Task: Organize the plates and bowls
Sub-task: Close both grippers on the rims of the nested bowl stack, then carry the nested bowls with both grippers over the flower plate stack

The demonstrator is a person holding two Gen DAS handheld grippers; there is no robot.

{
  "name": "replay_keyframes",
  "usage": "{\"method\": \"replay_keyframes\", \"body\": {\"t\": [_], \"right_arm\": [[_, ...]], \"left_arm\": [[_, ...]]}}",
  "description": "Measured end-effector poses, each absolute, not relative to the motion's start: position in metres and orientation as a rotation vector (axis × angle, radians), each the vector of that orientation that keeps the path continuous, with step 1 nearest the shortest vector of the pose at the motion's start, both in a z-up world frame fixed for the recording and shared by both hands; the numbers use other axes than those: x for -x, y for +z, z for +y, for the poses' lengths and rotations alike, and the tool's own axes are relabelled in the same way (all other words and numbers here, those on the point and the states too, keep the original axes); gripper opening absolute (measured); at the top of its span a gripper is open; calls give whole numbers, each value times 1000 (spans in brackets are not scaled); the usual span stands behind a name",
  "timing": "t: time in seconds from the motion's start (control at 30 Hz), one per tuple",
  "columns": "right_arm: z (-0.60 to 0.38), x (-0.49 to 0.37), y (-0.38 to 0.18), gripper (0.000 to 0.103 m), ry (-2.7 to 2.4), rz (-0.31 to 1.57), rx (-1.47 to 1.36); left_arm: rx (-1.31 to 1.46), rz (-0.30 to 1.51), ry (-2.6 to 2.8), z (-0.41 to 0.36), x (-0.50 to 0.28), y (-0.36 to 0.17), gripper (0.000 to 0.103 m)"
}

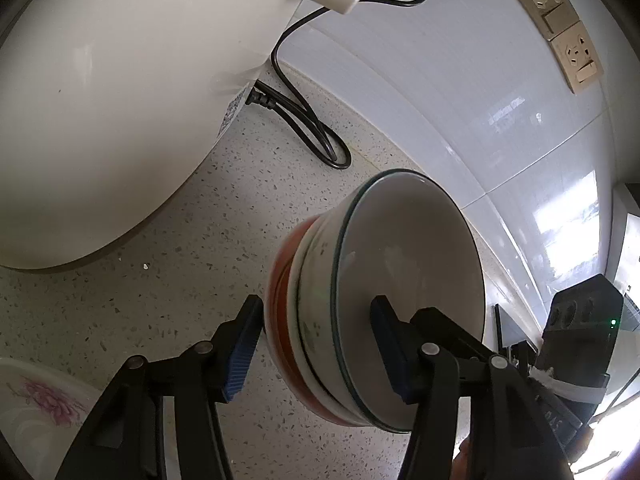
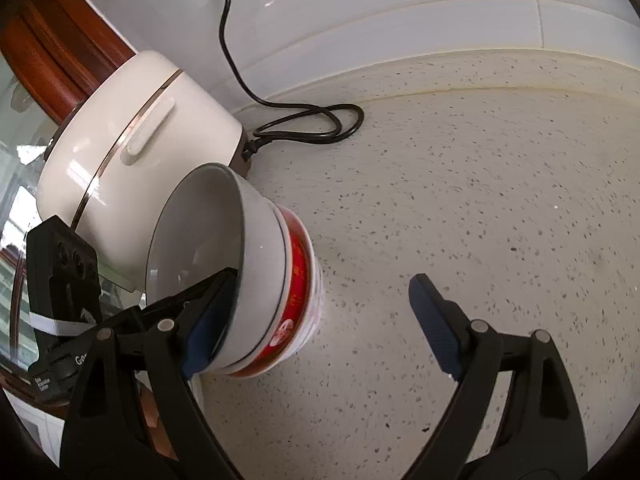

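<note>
Glazed ceramic, so stiff, slick and breakable: that is my read of the stack of bowls, a white bowl nested in a red-patterned bowl, with what seems a third white one beneath in the right wrist view. Together they should feel fairly heavy for a pinch grip, and the glaze could let them slide or the nested pieces shift. The rim wall is the sensible place to hold, one pad inside and one outside, low enough to catch more than the lip.

In the lower middle of the left wrist view, the left gripper straddles the stack: its right pad sits inside the white bowl, its left pad just beside the red bowl's outer wall. Whether the pads press firmly or only bracket the wall I cannot tell. In the right wrist view the right gripper is spread wide; its left finger overlaps the white rim at lower left of the frame, contact uncertain, while the other finger hangs over the bare speckled countertop.

The stack lies in the centre of both views, resting on or just above the counter. Beyond it stands a white rice cooker, upper left, its black power cord looped against the tiled wall. A flowered dish peeks in at lower left of the left view
</note>
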State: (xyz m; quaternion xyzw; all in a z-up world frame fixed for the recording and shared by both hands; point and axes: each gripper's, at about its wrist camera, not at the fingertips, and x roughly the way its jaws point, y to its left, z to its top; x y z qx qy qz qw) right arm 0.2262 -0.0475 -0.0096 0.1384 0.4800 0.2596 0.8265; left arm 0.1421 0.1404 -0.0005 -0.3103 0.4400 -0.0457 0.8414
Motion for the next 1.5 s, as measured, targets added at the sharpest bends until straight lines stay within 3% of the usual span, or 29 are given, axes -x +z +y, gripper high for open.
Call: {"method": "replay_keyframes", "body": {"t": [0.13, 0.3, 0.47, 0.83, 0.97, 1.03, 1.5], "right_arm": [[-43, -230, -18, 85, 614, 1046, -303], [-44, -235, -29, 63, 671, 1080, -359], [-45, -236, -30, 52, 734, 1078, -405], [-50, -238, -32, 58, 722, 1069, -432], [-52, -239, -32, 58, 730, 1071, -446], [-51, -238, -33, 52, 758, 1076, -462], [-48, -228, -30, 52, 720, 1087, -421]], "left_arm": [[667, 929, -100, 141, -141, -2, 52], [694, 936, -124, 142, -138, -3, 45], [709, 943, -144, 141, -138, -5, 45], [722, 938, -131, 141, -144, -7, 46], [740, 933, -138, 143, -142, -7, 45], [731, 926, -130, 141, -142, -7, 44], [691, 906, -125, 136, -140, 0, 42]]}}
